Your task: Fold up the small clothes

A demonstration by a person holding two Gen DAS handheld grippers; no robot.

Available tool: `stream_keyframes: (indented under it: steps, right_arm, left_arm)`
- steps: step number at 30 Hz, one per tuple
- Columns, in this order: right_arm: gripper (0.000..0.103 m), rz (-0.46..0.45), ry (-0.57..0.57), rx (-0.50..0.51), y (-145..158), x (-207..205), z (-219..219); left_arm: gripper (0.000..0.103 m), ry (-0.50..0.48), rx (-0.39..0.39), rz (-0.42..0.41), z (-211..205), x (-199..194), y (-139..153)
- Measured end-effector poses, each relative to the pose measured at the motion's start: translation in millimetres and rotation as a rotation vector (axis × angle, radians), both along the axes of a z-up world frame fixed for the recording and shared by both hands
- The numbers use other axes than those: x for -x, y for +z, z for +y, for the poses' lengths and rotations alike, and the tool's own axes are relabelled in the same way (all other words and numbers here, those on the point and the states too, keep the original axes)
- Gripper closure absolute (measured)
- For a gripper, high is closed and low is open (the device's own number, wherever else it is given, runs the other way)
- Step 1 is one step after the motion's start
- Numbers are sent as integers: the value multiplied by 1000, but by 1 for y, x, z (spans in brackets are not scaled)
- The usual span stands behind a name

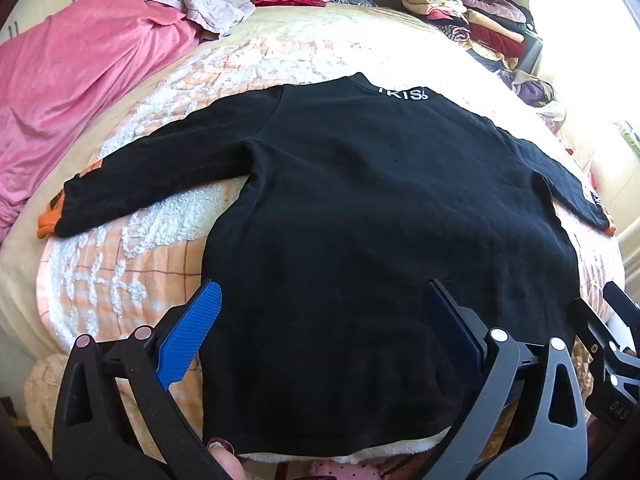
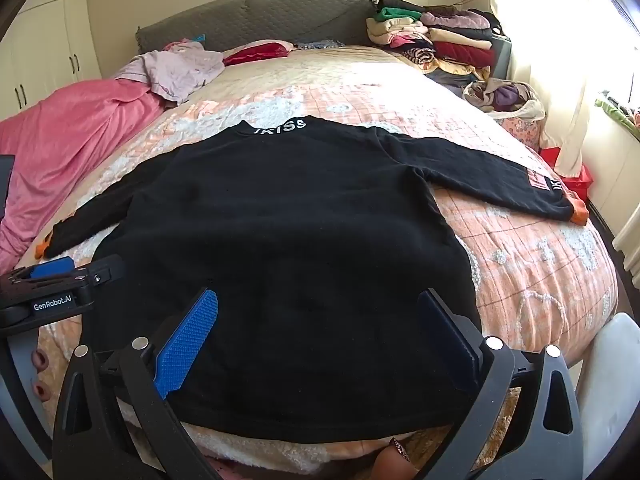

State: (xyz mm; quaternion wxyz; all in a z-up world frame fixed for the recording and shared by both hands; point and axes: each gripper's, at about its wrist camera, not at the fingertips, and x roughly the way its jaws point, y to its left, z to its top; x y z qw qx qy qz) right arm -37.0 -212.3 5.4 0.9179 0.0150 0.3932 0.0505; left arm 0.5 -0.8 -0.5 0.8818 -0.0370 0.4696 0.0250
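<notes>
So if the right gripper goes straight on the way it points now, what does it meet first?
Most likely the black shirt. The right gripper is open, angled down over the shirt's lower part, with nothing in between. Depth is hard to judge, but the bed cover lies only underneath the cloth.

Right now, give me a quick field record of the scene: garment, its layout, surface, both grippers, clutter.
garment: black long-sleeved top, white lettering at the collar, orange cuffs
layout: spread flat, unfolded, both sleeves out to the sides, hem nearest the cameras
surface: peach checked quilt on a bed
left gripper: open, empty, above the hem's left part
right gripper: open, empty, above the hem's right part
clutter: pink blanket at the left; stack of folded clothes by the headboard at the right
</notes>
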Motion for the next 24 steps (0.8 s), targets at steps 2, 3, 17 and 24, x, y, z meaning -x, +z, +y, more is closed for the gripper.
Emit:
stream_keyframes:
  steps: [2,3,17,24]
  right_arm:
    - [4,1,1,-3,0,0,-1]
    - [4,1,2,-3,1,-1,-1]
    - [4,-4,7,18,0,0,5]
    - [4,-8,4,18,1,3,5]
  left_arm:
    - [9,-1,-5,5,-1,-2,-1]
    - [9,-4,-9,6,-2,-2,-1]
    - [9,-2,6,-12,-3,1,1]
    - [9,-5,4,-10,-5,2,1]
